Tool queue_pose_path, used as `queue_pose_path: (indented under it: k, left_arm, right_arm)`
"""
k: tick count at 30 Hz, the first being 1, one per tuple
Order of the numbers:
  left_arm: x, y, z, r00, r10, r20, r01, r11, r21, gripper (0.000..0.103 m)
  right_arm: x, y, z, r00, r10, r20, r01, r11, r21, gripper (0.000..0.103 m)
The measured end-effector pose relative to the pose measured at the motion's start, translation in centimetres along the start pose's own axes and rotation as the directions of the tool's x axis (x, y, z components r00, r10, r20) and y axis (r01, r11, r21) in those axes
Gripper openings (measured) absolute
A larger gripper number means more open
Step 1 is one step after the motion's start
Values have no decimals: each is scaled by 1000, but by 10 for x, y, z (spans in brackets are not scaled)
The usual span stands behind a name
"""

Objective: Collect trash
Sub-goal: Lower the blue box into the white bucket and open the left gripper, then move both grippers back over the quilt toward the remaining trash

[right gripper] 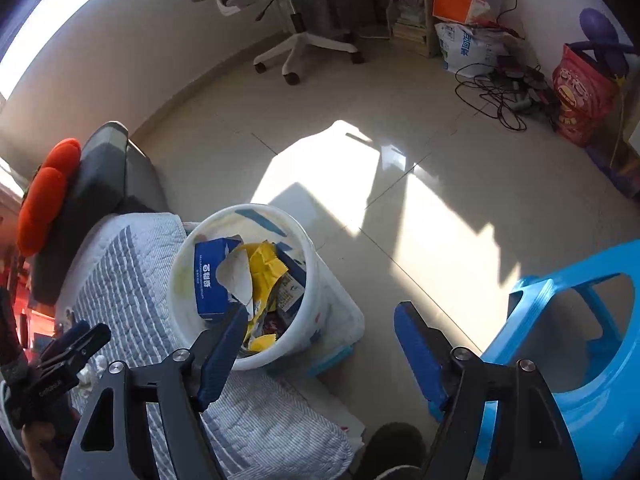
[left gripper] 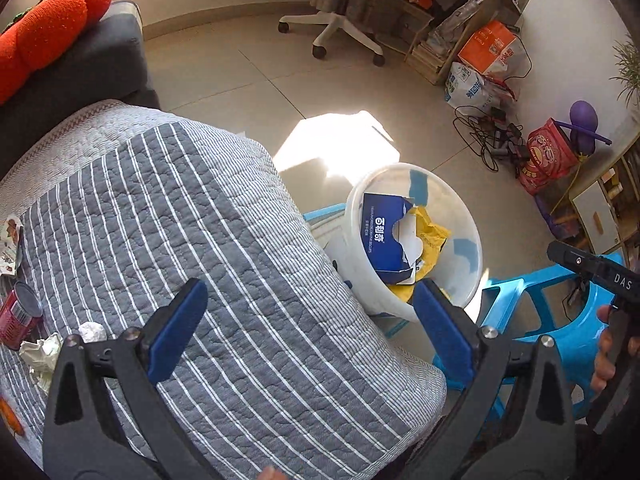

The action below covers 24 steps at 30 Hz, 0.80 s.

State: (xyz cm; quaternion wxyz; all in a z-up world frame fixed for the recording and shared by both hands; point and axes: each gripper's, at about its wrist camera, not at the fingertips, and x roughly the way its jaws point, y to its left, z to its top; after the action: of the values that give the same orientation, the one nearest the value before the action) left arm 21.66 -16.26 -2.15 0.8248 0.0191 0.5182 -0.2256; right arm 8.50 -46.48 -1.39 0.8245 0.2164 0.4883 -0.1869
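Observation:
A white bucket (left gripper: 470,216) stands on the floor beside the quilt-covered seat; it holds a blue carton (left gripper: 382,232) and yellow wrappers (left gripper: 430,236). It also shows in the right wrist view (right gripper: 180,284) with the blue carton (right gripper: 210,276). My left gripper (left gripper: 310,304) is open and empty above the striped quilt (left gripper: 180,220). At the quilt's left edge lie crumpled tissues (left gripper: 42,354), a small paper ball (left gripper: 92,332), a red can (left gripper: 18,314) and a wrapper (left gripper: 10,246). My right gripper (right gripper: 320,320) is open and empty just above the bucket's near side.
A blue plastic stool (right gripper: 576,332) stands right of the bucket. An orange plush (left gripper: 44,28) lies on the dark sofa. An office chair (right gripper: 304,36), bags, boxes and tangled cables (right gripper: 496,92) line the far wall. Sunlit tile floor lies between.

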Motion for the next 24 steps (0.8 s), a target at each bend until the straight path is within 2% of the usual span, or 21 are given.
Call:
queue_pose_path:
  k: [5, 13, 17, 24]
  left_arm:
    - [-21, 35, -17, 999, 31, 10, -31, 999, -24, 102]
    - [-55, 97, -49, 998, 58, 23, -56, 996, -70, 102]
    - [-70, 132, -67, 997, 69, 35, -64, 990, -125, 102]
    - [-93, 192, -98, 987, 160, -5, -158, 968, -196, 102]
  right_arm:
    - [2, 33, -6, 1000, 3, -10, -3, 999, -44, 78]
    - [10, 99, -25, 998, 48, -50, -55, 989, -135, 80]
    - [17, 141, -40, 996, 52, -68, -66, 974, -218, 80]
    - [37, 212, -72, 990, 54, -127, -96, 929, -356, 81]
